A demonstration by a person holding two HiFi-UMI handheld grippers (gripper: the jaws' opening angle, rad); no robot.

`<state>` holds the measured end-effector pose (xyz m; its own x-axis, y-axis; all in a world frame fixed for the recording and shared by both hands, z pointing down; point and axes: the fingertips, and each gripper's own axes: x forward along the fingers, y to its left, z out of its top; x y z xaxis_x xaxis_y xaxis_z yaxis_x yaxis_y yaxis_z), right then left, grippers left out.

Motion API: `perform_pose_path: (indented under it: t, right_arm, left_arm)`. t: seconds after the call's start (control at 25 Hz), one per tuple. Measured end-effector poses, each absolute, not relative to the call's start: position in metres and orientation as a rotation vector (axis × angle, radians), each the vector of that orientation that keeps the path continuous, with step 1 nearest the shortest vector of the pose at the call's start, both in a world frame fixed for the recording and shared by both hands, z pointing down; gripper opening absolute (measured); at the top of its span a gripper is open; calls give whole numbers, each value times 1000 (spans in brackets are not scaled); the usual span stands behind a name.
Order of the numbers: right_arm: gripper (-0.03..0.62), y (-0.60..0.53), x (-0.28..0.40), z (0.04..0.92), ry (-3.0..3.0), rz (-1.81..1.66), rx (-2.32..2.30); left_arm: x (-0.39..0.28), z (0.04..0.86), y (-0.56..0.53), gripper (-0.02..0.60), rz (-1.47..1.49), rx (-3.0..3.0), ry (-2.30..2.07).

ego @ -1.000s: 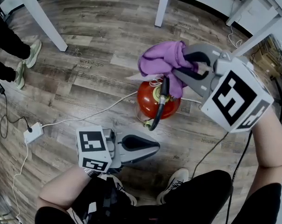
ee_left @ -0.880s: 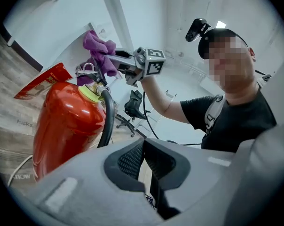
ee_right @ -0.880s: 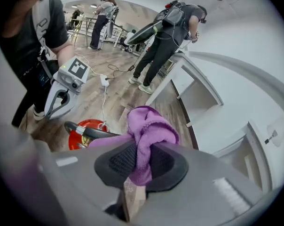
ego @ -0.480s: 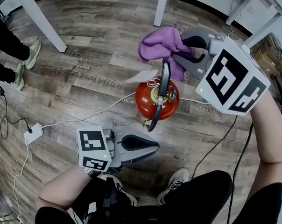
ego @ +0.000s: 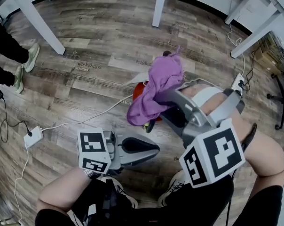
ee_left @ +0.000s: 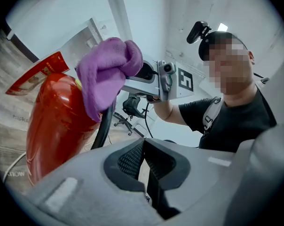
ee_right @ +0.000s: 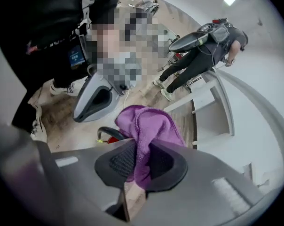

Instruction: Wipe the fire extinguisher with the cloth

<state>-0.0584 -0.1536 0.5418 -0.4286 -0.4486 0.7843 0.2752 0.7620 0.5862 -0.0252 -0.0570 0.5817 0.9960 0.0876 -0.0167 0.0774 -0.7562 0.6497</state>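
Observation:
The red fire extinguisher (ego: 138,89) stands on the wood floor, and its black hose (ego: 149,126) hangs down the near side. A purple cloth (ego: 158,86) drapes over its top and hides most of it. My right gripper (ego: 159,105) is shut on this cloth and points steeply down at the extinguisher's right side. In the right gripper view the cloth (ee_right: 149,126) is bunched between the pads, with a sliver of the extinguisher (ee_right: 110,139) below. My left gripper (ego: 156,148) hangs level just short of the extinguisher, shut and holding nothing. In the left gripper view the extinguisher (ee_left: 52,121) and the cloth (ee_left: 106,67) fill the left.
White table legs (ego: 38,22) (ego: 159,6) stand at the back. A white power strip (ego: 33,135) with cables lies on the floor at the left, and another (ego: 238,84) lies at the right. Another person's shoes (ego: 27,55) are at the far left.
My right gripper has swung with the cloth from the extinguisher's far right side down and nearer, and has rolled. The cloth now lies over the extinguisher's top. The left gripper has stayed still.

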Motion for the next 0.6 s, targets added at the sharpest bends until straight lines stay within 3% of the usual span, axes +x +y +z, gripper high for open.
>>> perform_pose_path:
  t: [0.4,0.6]
  right_arm:
    - [51,-125,-59,551,-1886,-796,91]
    - [52,-93,-57,555,-2226,-249,-36]
  left_arm:
    - [-26,581,-54,-2,22,2438,123]
    - [-24,580,-52,-2,14,2423,133]
